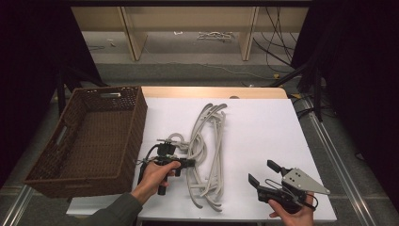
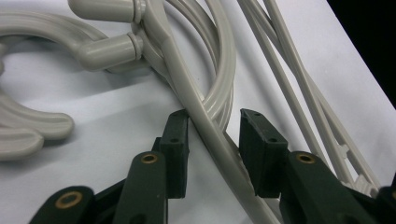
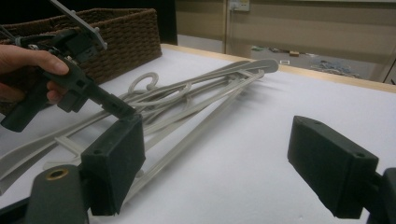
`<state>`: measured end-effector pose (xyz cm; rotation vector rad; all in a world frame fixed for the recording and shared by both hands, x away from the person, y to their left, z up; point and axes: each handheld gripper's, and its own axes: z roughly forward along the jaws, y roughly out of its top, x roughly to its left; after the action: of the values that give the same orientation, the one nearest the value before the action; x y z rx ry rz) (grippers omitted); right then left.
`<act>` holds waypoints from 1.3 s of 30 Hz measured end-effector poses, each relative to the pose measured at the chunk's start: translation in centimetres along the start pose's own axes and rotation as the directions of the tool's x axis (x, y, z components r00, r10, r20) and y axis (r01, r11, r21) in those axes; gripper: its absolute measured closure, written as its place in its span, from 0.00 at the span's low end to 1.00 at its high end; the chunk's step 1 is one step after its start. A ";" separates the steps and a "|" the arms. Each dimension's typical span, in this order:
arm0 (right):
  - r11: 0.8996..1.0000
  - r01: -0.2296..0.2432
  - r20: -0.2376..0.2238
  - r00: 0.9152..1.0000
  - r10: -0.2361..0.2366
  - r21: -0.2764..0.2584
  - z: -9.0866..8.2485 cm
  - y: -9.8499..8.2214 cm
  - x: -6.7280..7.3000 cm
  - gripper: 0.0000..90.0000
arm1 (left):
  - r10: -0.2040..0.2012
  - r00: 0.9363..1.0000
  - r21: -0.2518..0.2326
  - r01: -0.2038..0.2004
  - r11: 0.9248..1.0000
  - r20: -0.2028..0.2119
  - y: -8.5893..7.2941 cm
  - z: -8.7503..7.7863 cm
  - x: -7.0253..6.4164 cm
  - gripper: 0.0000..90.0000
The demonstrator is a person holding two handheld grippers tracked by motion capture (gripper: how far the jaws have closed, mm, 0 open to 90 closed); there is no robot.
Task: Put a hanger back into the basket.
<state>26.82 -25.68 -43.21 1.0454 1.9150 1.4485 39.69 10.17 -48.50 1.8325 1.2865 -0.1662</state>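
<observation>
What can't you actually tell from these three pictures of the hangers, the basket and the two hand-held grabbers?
- How many pale grey plastic hangers lie in the pile: high view, they overlap.
- Whether the left gripper already pinches the hanger arm: left gripper view, the pads' contact sits behind the arm.
- The near inside wall of the brown woven basket: high view, its own rim hides it.
- The items on the floor beyond the table: too small.

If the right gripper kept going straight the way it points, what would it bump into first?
Probably the pile of grey hangers lying ahead of the right gripper on the white table. Its open jaws hold nothing. Depth is hard to judge.
</observation>
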 end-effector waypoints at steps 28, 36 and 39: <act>1.000 -0.002 -0.009 1.000 0.001 -0.004 0.0 0.0 0.0 0.22 | -0.089 0.993 -0.145 0.100 0.984 0.081 1.1 -2.8 1.5 0.88; 1.000 -0.004 -0.031 1.000 0.004 0.005 0.1 0.0 0.1 0.22 | -0.060 0.992 -0.179 0.079 0.981 0.111 2.2 -4.4 0.7 0.89; 1.000 -0.008 -0.031 0.999 0.008 -0.004 0.2 0.0 0.1 0.22 | -0.058 0.991 -0.177 0.079 0.981 0.124 2.3 -4.7 0.7 0.89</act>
<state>26.89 -25.54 -43.27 1.0360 1.9308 1.4803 40.23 13.78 -44.62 1.6014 1.2412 -0.1855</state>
